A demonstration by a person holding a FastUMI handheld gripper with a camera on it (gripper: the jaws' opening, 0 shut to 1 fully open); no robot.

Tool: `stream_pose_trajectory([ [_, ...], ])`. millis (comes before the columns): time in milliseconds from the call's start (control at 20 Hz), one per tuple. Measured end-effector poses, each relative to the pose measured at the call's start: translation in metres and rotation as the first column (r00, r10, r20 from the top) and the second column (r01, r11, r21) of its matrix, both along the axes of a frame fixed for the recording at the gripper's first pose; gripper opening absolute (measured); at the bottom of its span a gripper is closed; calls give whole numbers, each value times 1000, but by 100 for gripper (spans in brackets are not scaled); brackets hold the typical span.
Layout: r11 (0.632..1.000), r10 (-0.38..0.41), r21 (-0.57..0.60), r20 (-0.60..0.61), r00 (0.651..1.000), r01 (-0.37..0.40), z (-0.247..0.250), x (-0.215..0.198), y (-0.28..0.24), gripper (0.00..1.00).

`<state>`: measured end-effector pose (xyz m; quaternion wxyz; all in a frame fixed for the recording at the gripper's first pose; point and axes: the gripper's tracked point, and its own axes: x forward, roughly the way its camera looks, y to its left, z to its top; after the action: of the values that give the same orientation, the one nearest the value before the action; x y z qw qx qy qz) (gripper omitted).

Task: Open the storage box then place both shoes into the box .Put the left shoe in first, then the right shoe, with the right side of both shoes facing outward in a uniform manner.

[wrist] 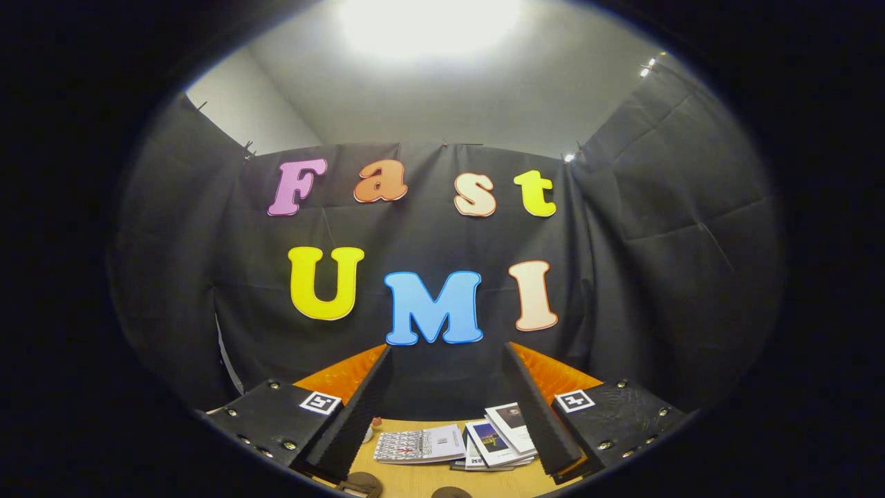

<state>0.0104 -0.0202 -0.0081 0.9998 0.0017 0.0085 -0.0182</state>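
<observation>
— While the gripper (442, 408) hangs above the bench (415, 477), how are its fingers?
— Spread wide, gripping nothing; booklets (456, 444) lie between them. I can't find shoes or box.

gripper (446, 408) with ridged finger pads, screw-studded textured mounts, square black-and-white marker on each

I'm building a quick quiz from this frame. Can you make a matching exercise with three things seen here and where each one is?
Things:
1. claw
2. booklets
3. ceiling light

Places or states:
A. lying on the wooden table, between the fingers
B. glowing bright high above the black cloth wall
C. open, fingers apart, holding nothing

Pairs: 1-C, 2-A, 3-B
</observation>
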Motion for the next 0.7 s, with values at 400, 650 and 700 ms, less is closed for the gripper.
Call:
stream_pose_trajectory([
  [400, 986, 134, 113, -65, 989, -126, -43, 1, 36, 98],
  [650, 919, 307, 308, -168, 937, -247, -99, -3, 83, 98],
  [700, 898, 349, 346, -189, 918, -271, -111, -6, 95, 97],
])
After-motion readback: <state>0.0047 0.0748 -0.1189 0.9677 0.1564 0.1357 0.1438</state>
